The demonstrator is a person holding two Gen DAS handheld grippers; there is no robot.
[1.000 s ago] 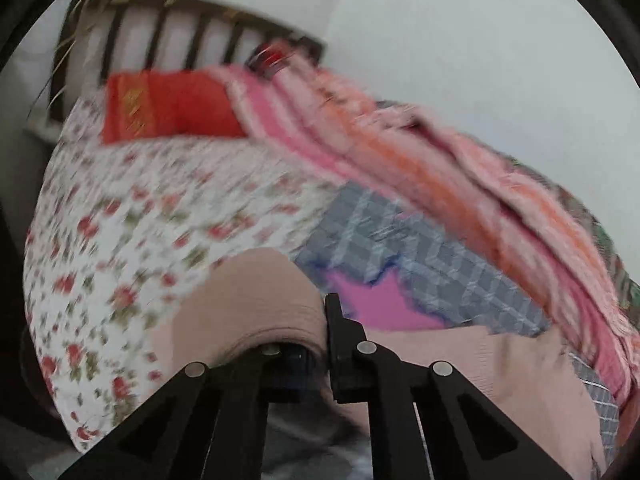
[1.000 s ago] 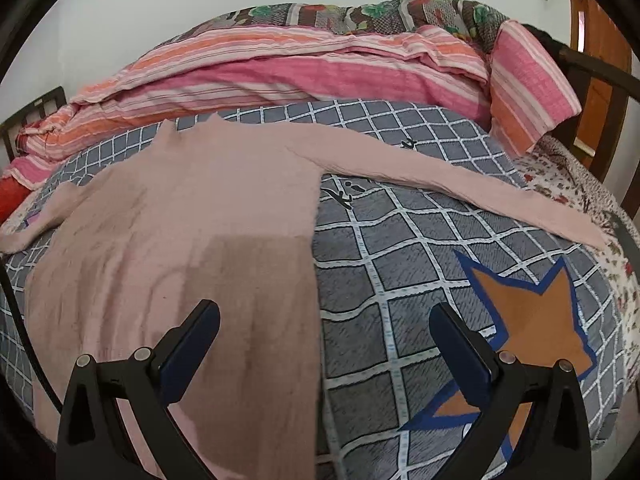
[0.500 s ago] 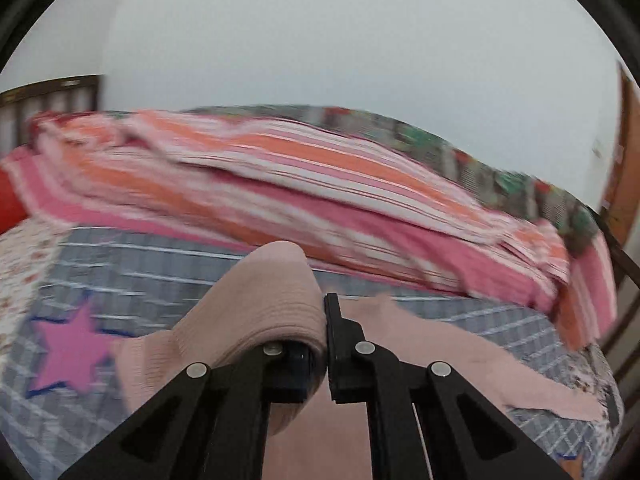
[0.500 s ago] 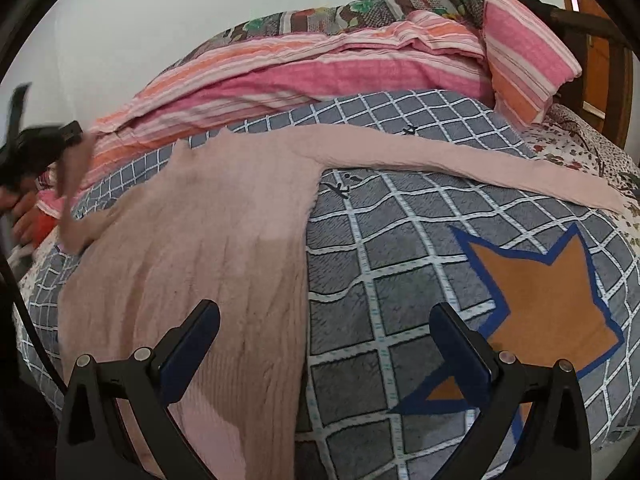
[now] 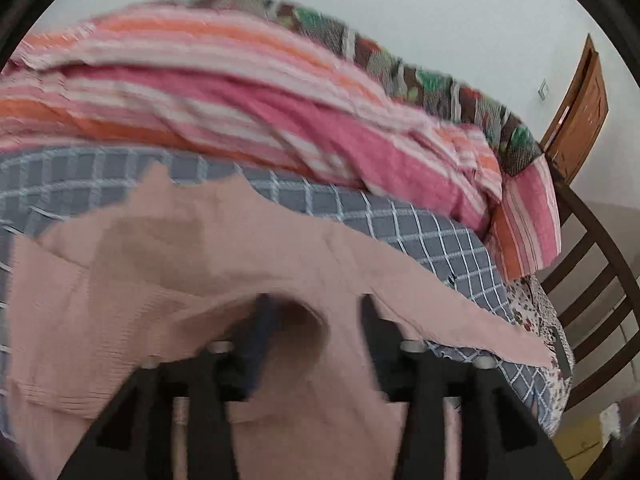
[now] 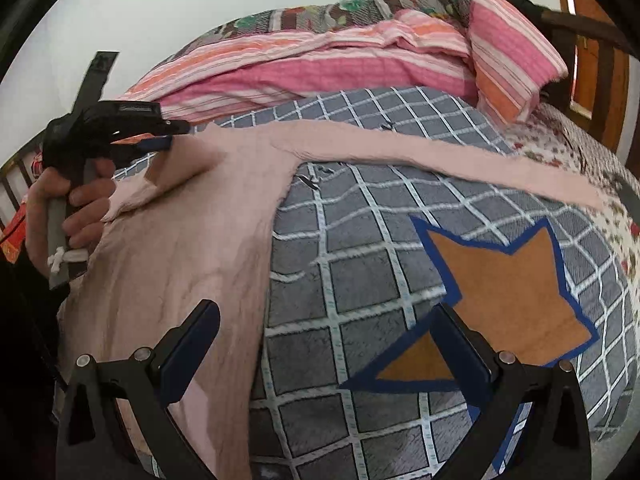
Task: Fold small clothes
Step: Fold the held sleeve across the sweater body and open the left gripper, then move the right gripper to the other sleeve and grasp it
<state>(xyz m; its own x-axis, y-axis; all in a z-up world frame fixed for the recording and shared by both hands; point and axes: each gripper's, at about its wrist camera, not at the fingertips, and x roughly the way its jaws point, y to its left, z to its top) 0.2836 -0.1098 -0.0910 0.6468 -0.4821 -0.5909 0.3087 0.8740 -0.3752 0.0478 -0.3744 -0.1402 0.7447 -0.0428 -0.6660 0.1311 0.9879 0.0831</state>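
Having just been opening over the folded sleeve (image 6: 160,184), the left gripper (image 5: 312,320) should lift away straight, while the right gripper (image 6: 324,344) waits wide open, holding nothing, above the pink sweater (image 6: 192,248).

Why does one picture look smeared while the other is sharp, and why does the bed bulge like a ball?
Left wrist view: motion blur smears the striped blanket and the pink sweater. Right wrist view: mostly crisp, the checked quilt sharp, soft even daylight, no glare. Both: fisheye lenses curve the bed, and dark lens rims fill the corners.

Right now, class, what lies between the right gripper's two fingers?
In the right wrist view: the pink garment's edge and bare grey checked blanket; the gripper holds nothing.
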